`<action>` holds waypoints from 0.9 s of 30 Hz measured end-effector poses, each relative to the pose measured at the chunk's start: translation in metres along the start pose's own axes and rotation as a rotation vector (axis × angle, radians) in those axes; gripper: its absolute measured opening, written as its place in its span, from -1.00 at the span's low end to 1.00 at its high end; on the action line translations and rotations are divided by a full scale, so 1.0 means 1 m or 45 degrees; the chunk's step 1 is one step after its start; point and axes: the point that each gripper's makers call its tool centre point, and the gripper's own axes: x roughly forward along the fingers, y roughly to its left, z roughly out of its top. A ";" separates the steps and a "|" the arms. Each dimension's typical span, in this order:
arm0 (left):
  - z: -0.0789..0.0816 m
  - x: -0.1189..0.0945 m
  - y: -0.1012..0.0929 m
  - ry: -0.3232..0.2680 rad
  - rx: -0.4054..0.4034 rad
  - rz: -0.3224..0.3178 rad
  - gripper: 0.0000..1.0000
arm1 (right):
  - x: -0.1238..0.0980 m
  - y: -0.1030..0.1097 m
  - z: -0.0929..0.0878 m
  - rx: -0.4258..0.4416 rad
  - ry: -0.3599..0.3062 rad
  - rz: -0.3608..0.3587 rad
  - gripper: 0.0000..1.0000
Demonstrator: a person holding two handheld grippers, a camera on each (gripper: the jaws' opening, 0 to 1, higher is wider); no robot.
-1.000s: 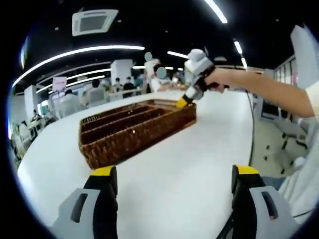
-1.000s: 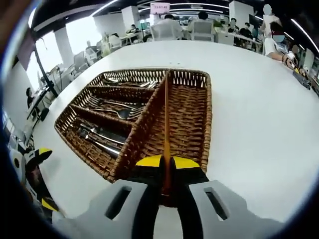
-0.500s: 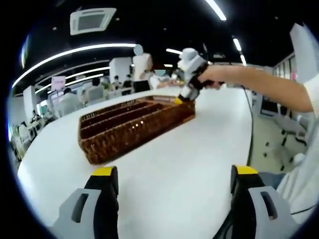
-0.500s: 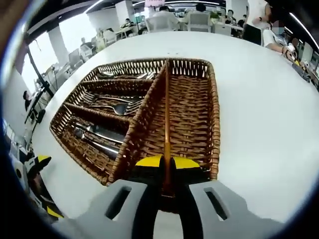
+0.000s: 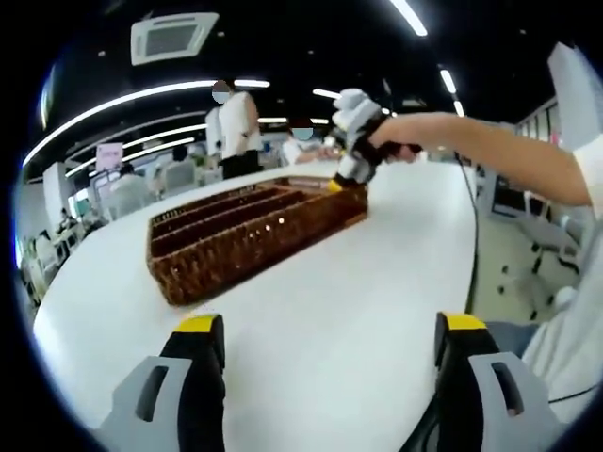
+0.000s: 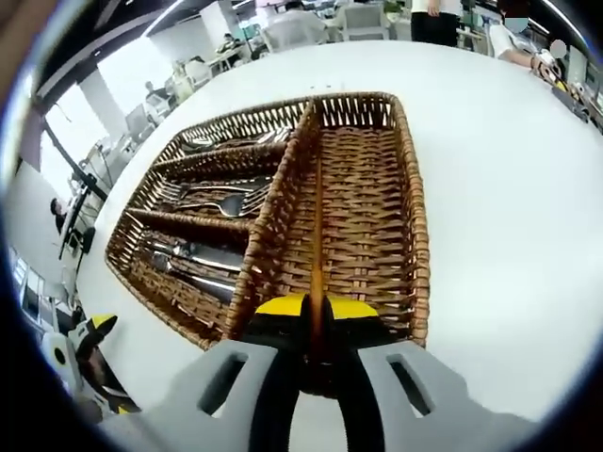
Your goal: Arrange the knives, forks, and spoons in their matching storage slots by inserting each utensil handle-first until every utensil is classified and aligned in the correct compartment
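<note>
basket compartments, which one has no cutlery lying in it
The long compartment of the wicker basket, running along its right side in the right gripper view. Its woven floor is bare, while the three shorter compartments beside it hold metal utensils.

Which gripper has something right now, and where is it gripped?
The right gripper is shut on a thin orange-brown stick, gripped at its near end, over the wicker tray. The left gripper is open, empty.

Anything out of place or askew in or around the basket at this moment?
Nothing stands out. The wicker basket sits flat on the white table, with cutlery lying in its three side slots. The right gripper is shut on a thin orange stick over the long compartment. The left gripper is open, apart from the basket.
</note>
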 end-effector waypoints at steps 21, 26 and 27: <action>0.000 -0.001 -0.008 0.016 0.016 -0.002 0.84 | -0.002 0.013 0.005 -0.088 -0.022 0.107 -0.78; 0.003 0.000 -0.011 0.006 0.019 -0.004 0.84 | -0.018 0.008 0.014 -0.292 -0.151 0.058 -0.71; 0.003 0.000 -0.011 0.007 0.019 -0.005 0.84 | -0.020 0.008 0.017 -0.325 -0.170 0.059 -0.67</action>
